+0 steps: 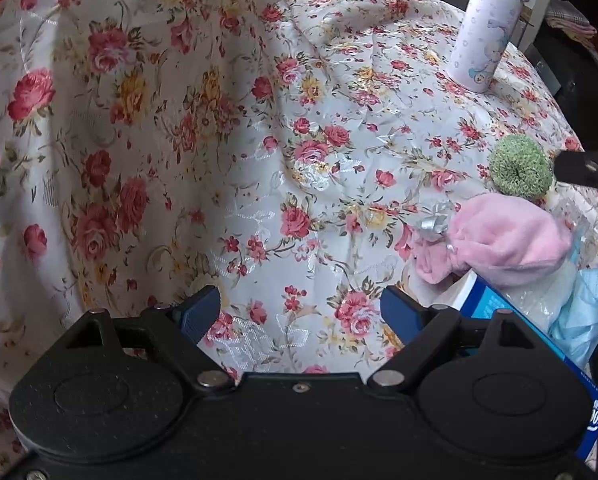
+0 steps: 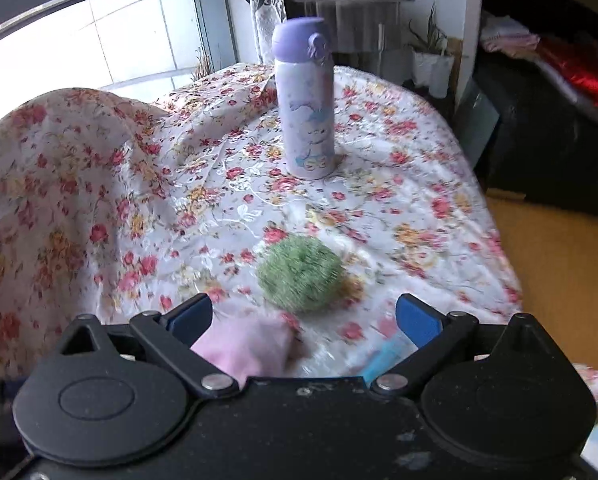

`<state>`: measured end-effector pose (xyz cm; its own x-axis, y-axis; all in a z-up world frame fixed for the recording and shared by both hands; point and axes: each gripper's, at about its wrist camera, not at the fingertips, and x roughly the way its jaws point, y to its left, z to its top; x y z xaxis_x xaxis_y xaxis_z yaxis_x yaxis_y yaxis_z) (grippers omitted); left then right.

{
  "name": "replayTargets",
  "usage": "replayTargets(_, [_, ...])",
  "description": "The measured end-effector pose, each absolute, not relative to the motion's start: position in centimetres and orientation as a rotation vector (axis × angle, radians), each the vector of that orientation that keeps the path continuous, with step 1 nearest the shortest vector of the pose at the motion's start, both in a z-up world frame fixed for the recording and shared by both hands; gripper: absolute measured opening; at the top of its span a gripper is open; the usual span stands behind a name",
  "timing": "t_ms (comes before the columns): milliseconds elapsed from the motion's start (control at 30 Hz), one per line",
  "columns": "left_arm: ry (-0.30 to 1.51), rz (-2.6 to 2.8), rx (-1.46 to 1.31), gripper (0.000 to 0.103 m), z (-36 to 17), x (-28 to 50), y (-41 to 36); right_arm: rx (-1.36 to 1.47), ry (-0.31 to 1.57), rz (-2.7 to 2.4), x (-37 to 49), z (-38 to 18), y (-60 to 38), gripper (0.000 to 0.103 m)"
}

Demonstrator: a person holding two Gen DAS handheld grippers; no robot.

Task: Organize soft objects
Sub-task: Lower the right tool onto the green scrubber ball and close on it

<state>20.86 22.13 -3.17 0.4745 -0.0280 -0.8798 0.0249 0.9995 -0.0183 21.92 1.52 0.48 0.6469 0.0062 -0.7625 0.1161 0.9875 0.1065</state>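
Note:
A fuzzy green scrunchie lies on the floral cloth. Just in front of it sits a pink plush bow with a silver ribbon. My left gripper is open over bare cloth, left of the pink bow, with nothing between its blue pads. My right gripper is open too, hovering just short of the green scrunchie with the pink bow under its left finger; its tip shows as a dark shape right of the scrunchie in the left wrist view.
A lilac bottle stands upright at the back of the table. A blue and white box and pale blue face masks in plastic lie at the near right. A cloth-covered hump rises on the left. The table's right edge drops to the floor.

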Motion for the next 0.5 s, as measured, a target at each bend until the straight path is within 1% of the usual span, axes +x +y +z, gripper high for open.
replayTargets(300, [1.088,-0.027,-0.009,0.084,-3.8,21.0,22.1,0.064,0.943,-0.077,27.5,-2.2,3.0,0.098])
replayTargets(467, [1.092,-0.033,-0.011,0.083,-4.0,21.1,22.0,0.128,1.022,-0.078,29.5,-4.2,2.8,0.091])
replayTargets(500, [1.093,-0.035,-0.012,0.083,-4.1,21.1,22.0,0.133,1.04,-0.081,29.7,-4.6,2.8,0.088])
